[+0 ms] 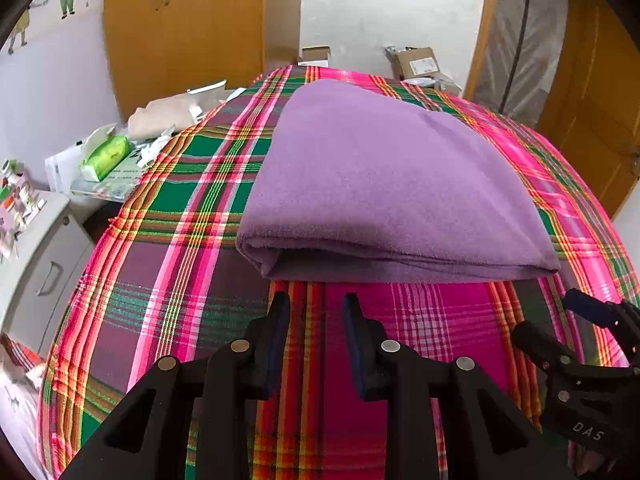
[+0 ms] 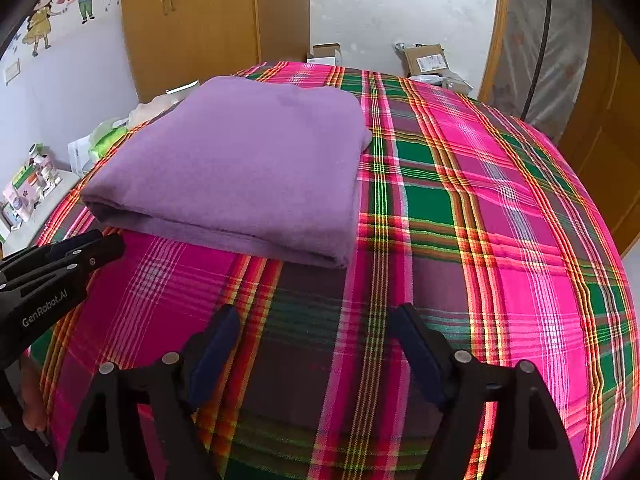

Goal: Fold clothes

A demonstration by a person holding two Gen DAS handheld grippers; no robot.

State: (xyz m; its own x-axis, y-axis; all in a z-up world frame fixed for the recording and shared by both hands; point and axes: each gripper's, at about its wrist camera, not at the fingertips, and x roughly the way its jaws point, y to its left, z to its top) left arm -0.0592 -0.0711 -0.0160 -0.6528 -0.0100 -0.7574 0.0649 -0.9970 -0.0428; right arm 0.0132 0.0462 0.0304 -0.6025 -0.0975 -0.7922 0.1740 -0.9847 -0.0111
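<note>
A purple garment (image 1: 380, 184) lies folded into a neat rectangle on the plaid bedspread (image 1: 188, 184); the right wrist view shows the purple garment (image 2: 240, 168) toward the left of the plaid bedspread (image 2: 480, 200). My left gripper (image 1: 316, 304) hovers just short of its near folded edge, open, with nothing between the fingers. My right gripper (image 2: 316, 316) is open too, wider, over bare bedspread to the right of the garment's near corner. Each gripper shows at the edge of the other's view: the right gripper (image 1: 576, 308), the left gripper (image 2: 100, 242).
Left of the bed stand a grey drawer unit (image 1: 40, 264) with small items and a surface with a green tissue pack (image 1: 106, 156) and a beige cloth (image 1: 168, 116). A wooden wardrobe (image 1: 180, 24), cardboard boxes (image 1: 418, 62) and a wooden door (image 1: 600, 92) lie beyond.
</note>
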